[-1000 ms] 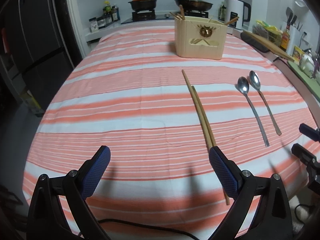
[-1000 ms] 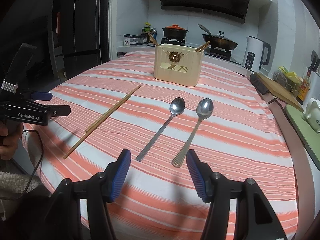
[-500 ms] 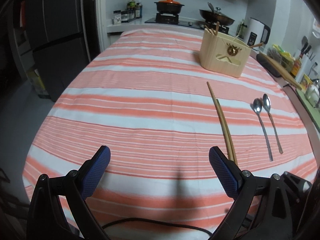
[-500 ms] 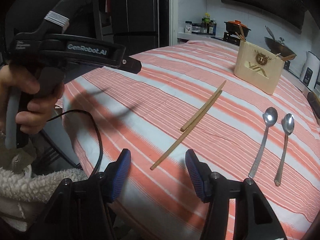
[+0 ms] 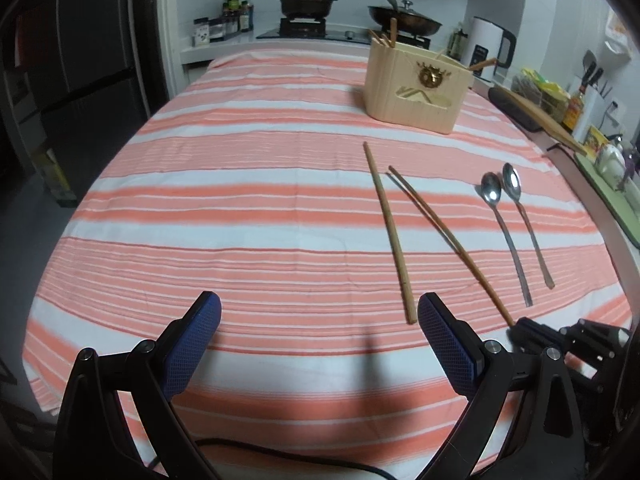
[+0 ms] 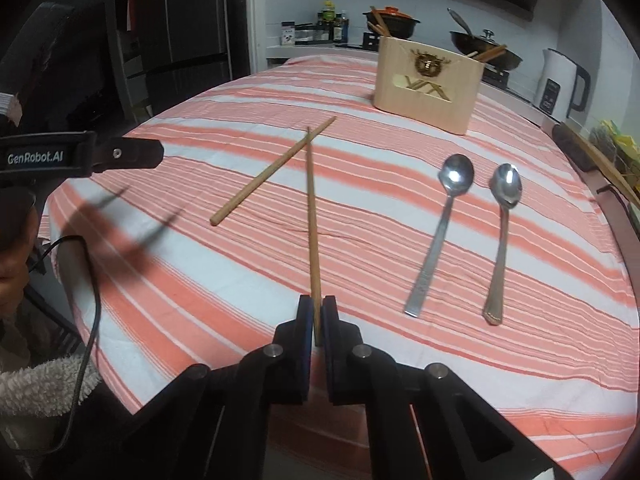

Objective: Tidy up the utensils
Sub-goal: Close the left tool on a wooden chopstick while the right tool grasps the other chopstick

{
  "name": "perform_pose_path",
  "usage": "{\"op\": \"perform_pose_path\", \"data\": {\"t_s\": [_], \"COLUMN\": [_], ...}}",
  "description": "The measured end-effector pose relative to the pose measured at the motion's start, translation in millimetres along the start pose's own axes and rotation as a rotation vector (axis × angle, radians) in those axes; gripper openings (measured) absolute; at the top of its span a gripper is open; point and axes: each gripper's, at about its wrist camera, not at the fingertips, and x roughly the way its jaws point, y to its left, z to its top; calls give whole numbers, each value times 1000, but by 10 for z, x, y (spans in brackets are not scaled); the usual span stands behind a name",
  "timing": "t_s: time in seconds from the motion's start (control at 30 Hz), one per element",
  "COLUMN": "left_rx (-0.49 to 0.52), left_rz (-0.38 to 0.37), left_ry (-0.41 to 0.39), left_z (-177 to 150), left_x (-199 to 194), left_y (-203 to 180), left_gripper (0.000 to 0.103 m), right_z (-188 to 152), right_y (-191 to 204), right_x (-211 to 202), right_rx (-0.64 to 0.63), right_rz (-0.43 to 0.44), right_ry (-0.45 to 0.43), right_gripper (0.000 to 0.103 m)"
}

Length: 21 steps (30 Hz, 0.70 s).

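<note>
Pinched at its near butt end in the right hand-held gripper (image 6: 313, 305): one long brown wooden chopstick (image 6: 312, 220), low in the centre of the right wrist view. Jaws just closed, now clamped on the stick, nothing else between them. Taken by the very end, probably to leave the whole length free for sliding tip-first into a slot. Long axis running almost straight up the frame, nearly in line with the fingers, thin tip pointing away toward the upper middle. Tip drawn across the far end of the second brown wooden chopstick (image 6: 274, 170) here, yet apart from it in the left wrist view; touching or not, cannot tell, nor whether lifted clear of the cloth. Second stick lying flat, slanting from left of centre up to the right. Right of centre, side by side and untouched: a plain-handled steel spoon (image 6: 436, 248) and a steel spoon with a patterned handle end (image 6: 502, 248), bowls away, handles toward the camera. Further up, upper middle: an upright beige box-shaped utensil holder with a gold emblem (image 6: 428, 88), wooden sticks poking out of its top, so judged the destination. Underneath everything, a counter covered in orange-and-white striped cloth (image 6: 200, 280). At the bottom of the left wrist view, the left hand-held gripper (image 5: 318, 320): jaws wide apart, empty, hovering near the loose stick's butt end, likely placed for that one.
</note>
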Motion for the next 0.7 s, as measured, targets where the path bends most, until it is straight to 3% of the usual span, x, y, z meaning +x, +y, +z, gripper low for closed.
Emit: {"op": "perform_pose_path", "data": {"t_s": [0.27,0.4,0.53,0.6,0.67,0.7], "left_rx": [36,106,115,99,96,92], "left_rz": [-51,-8,21,18,10,2], "left_ry": [29,53,81,63,50,47], "left_z": [8,-47,-121,-120,-111,-101], "left_x": [202,361,484,465,452,457], "left_y": [-308,-525,-565,-556,-554,-554], "left_gripper": [98,91,73,58,20,13], "right_z": [-169,-219,-270,-304,-309,-310], "right_y": [-255,-327,-427,-504,-552,-560], "right_x": [-136,-171,-212,-242,-247,-252], "right_rx": [66,66,78,94,101,104], "right_rz": [-124,-157,-192,-206,-209,-196], "right_ry": [-16,-20,-21,-22,-24,-33], "right_gripper": [5,5,5,5,5,5]}}
